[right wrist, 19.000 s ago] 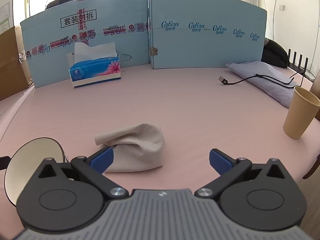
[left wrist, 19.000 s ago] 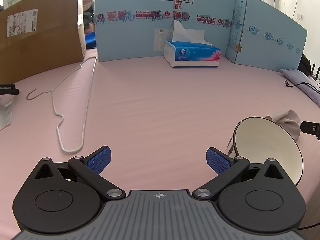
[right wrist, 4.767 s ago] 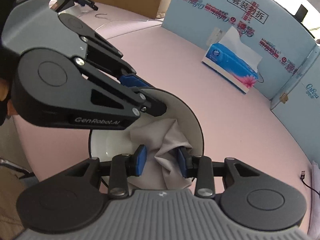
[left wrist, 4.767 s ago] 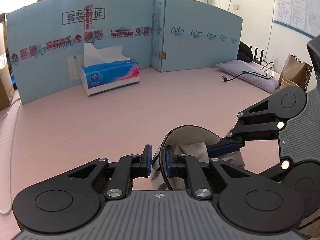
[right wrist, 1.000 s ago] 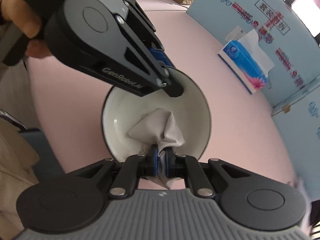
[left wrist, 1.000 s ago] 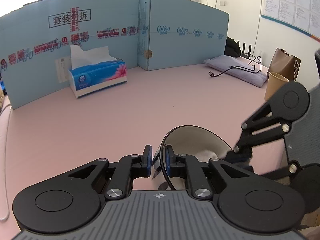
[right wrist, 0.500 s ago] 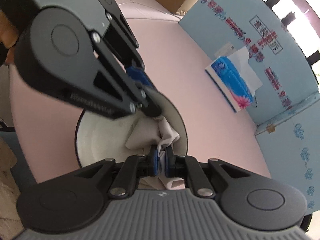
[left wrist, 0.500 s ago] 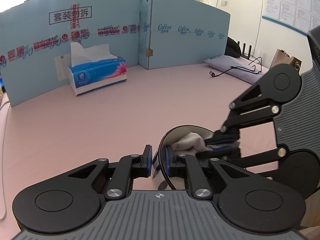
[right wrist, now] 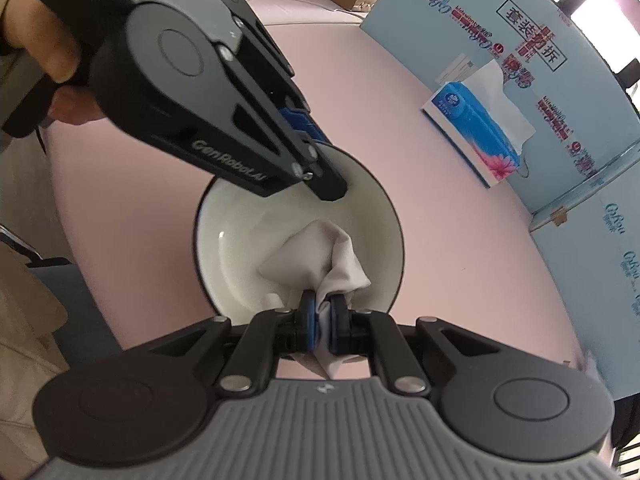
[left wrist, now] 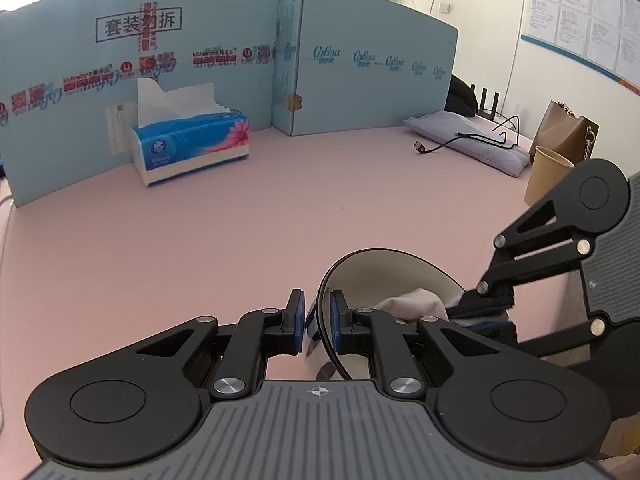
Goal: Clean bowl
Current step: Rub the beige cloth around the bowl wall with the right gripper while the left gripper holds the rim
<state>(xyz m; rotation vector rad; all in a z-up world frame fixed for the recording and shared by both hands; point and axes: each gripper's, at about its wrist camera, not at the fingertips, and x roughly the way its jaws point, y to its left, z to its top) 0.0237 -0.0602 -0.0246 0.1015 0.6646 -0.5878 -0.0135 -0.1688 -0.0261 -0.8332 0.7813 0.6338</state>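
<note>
A white bowl with a dark rim (left wrist: 384, 276) (right wrist: 240, 240) is held tilted above the pink table. My left gripper (left wrist: 316, 322) (right wrist: 320, 160) is shut on the bowl's rim, one pad inside and one outside. My right gripper (right wrist: 323, 322) (left wrist: 480, 312) is shut on a beige cloth (right wrist: 312, 256) (left wrist: 412, 302) and presses it against the inside of the bowl, near the lower right wall.
A blue tissue box (left wrist: 192, 144) (right wrist: 476, 132) stands before blue cardboard panels (left wrist: 360, 76) at the back. A paper cup (left wrist: 546, 174), a brown bag, a grey pouch with a black cable (left wrist: 468, 142) lie at the right. The pink table (left wrist: 200, 232) spreads ahead.
The right gripper with the cloth has shifted inside the bowl, from the upper wall toward the lower right wall. The left gripper keeps its hold on the rim.
</note>
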